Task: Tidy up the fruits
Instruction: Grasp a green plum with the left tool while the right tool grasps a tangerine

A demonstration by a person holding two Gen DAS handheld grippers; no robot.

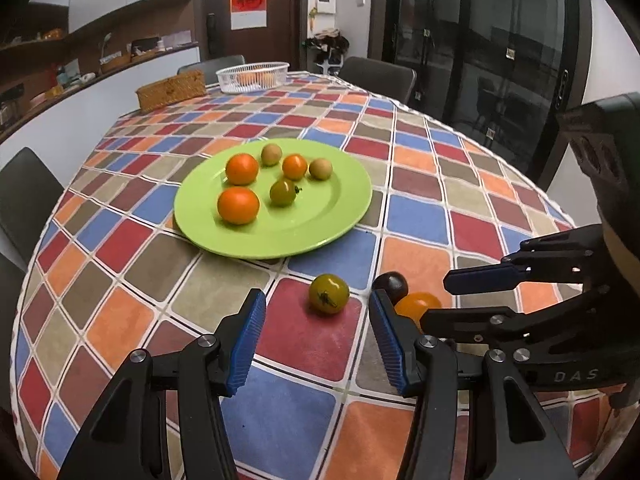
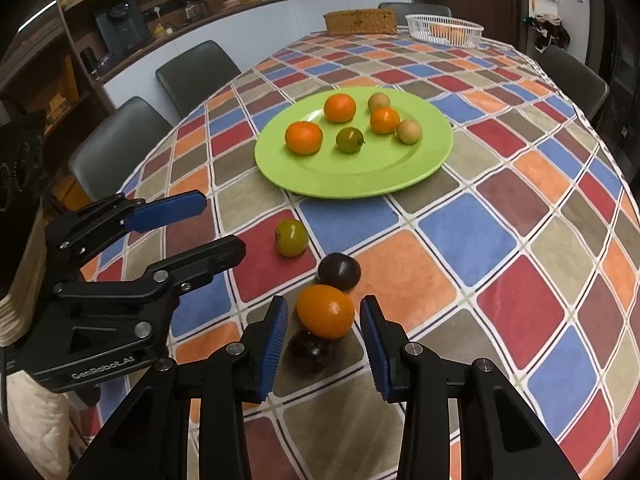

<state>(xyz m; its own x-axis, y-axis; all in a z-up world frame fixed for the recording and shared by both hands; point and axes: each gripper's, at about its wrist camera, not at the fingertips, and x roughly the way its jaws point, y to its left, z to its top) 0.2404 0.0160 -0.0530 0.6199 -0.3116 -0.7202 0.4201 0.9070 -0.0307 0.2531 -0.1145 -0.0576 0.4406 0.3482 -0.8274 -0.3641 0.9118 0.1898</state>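
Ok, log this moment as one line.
left gripper: open, green tomato ahead | right gripper: open around orange fruit | green plate: six fruits

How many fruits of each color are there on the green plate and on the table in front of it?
Orange: 4, three on the green plate and one on the table between the right gripper fingers.
Green: 2, one on the plate, one on the table.
Tan: 2, both on the plate.
Dark purple: 2, on the table.
Total: 10
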